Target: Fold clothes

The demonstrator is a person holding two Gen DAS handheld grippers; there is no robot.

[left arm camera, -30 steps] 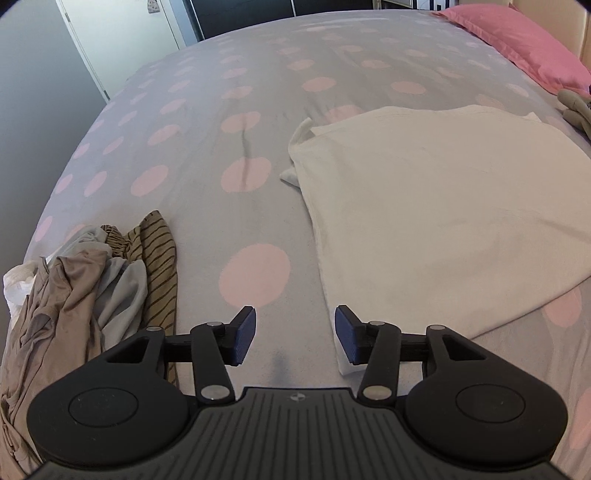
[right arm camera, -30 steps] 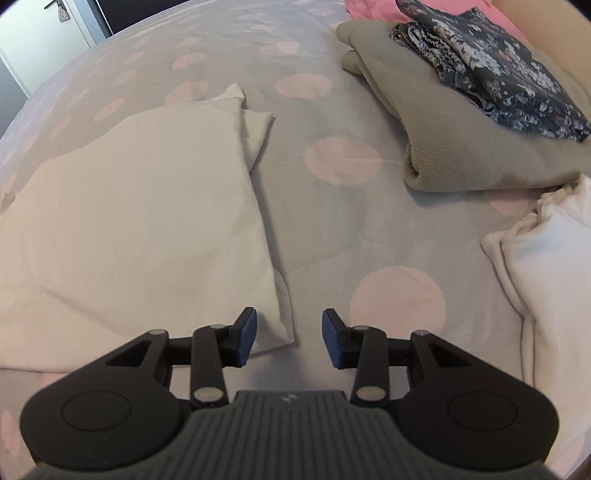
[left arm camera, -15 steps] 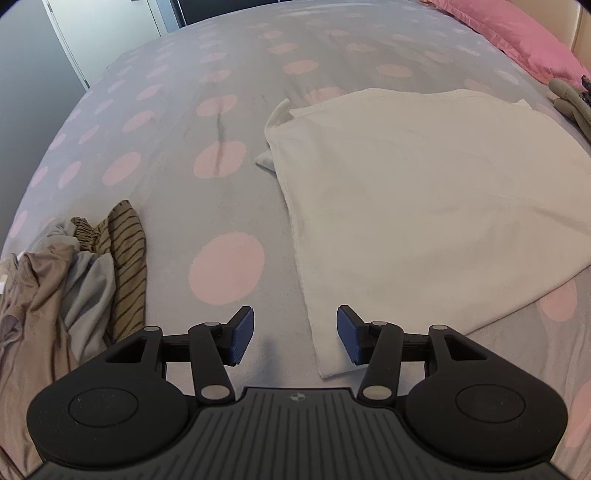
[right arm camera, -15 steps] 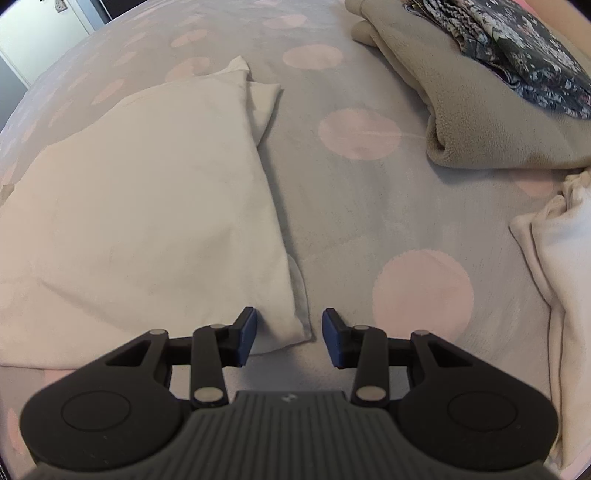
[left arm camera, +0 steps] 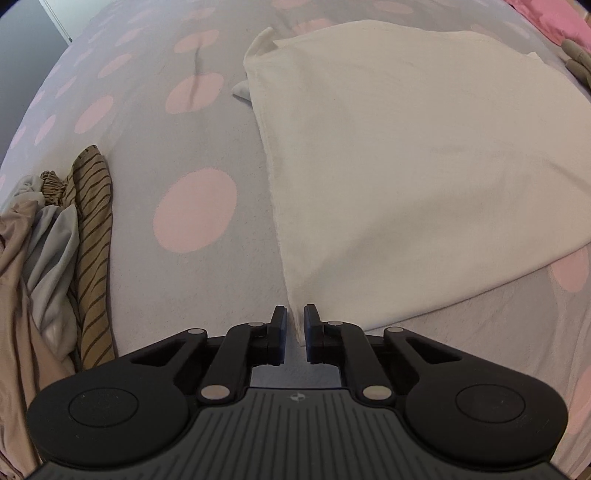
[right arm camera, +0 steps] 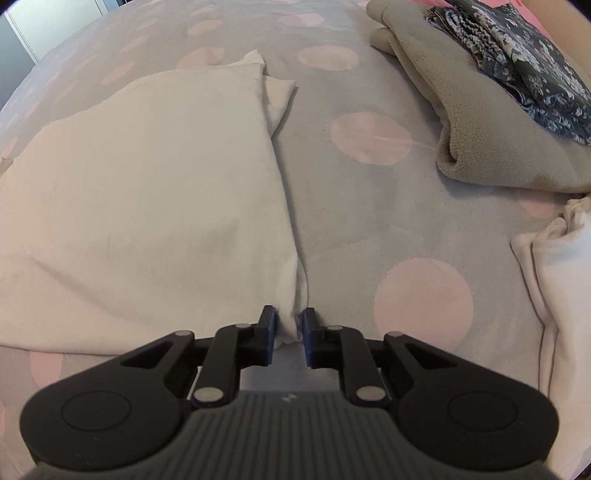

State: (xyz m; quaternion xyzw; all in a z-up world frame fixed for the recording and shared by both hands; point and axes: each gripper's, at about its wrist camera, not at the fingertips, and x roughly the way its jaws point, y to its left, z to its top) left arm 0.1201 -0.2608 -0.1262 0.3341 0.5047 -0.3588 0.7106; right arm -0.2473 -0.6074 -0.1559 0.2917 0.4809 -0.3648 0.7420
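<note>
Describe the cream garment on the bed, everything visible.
The cream garment is plain, soft-looking cloth, already folded over and lying flat on the dotted bedspread, a small flap poking out at its far end. Each near corner sits between closing gripper jaws: the left gripper at the left corner, the right gripper with the right corner bunched between its pads. Nothing else touches it.

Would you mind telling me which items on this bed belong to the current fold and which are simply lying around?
In the job:
- flat cream cloth garment, a near corner between each closing gripper's fingers
- left hand-held gripper
- right hand-held gripper

Lying about:
- crumpled striped brown and grey clothes pile
- folded beige fleece under dark floral cloth
- bunched white garment
- pink pillow
</note>
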